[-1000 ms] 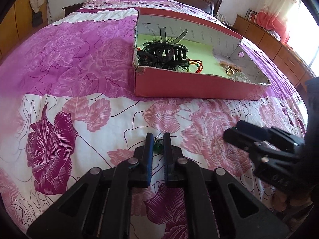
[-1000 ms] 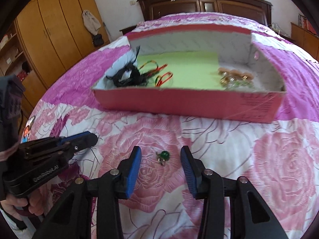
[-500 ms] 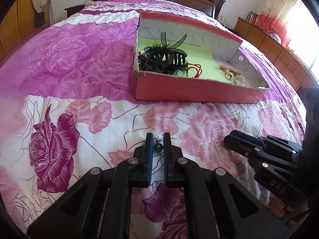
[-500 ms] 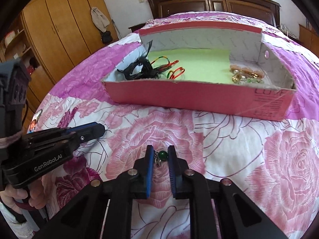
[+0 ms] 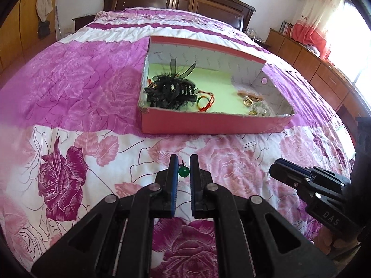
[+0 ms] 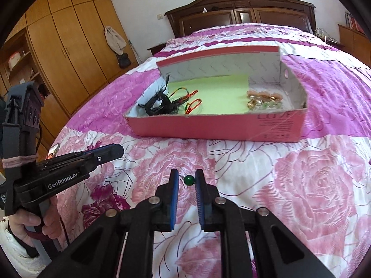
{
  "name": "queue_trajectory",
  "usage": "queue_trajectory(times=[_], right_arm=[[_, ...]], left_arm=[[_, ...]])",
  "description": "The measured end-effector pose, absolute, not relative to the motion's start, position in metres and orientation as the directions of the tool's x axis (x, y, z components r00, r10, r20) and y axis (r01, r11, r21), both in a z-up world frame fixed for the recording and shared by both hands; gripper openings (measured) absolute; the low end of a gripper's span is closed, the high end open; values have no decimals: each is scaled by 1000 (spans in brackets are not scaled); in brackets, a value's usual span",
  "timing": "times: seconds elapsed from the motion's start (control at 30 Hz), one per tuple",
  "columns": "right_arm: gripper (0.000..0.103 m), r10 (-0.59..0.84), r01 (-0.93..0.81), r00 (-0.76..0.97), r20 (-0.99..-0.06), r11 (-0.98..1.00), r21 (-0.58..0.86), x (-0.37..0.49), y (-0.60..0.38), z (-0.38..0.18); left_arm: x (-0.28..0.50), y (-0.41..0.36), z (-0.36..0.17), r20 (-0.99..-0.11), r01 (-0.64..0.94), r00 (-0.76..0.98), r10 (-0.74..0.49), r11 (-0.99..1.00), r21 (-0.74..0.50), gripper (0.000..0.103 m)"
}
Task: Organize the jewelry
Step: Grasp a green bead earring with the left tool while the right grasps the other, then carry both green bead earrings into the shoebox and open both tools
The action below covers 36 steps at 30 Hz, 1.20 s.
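Green bead earring sits pinched in the right claw above the bed; the left claw pinches another. Either tiny bead could slip before reaching the box.

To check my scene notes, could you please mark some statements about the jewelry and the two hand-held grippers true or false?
1. The left hand-held gripper grips a green bead. True.
2. The pink box is closed with a lid. False: it is open on top.
3. The black hair clip lies on the bedspread. False: it is inside the box, at its left end.
4. The right hand-held gripper grips a second green bead. True.
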State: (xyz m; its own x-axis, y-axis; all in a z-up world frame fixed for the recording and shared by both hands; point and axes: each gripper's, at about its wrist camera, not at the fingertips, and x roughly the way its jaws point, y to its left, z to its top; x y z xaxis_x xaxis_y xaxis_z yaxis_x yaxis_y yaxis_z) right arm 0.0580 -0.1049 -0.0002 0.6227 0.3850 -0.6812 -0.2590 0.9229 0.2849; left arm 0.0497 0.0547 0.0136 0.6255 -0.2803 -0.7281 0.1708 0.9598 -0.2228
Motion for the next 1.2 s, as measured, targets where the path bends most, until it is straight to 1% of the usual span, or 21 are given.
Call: queue_trajectory(times=[0.33,1.2], right_arm=[[16,375,-238,669,-642,926,293,47,-126,15],[16,301,-213,789,-535,952,222,55,-156,52]], left_arm=[[46,45,31,-694,183,655,-299,954,-238,1],[57,17,62,-610,212,730,-307,951,-225,1]])
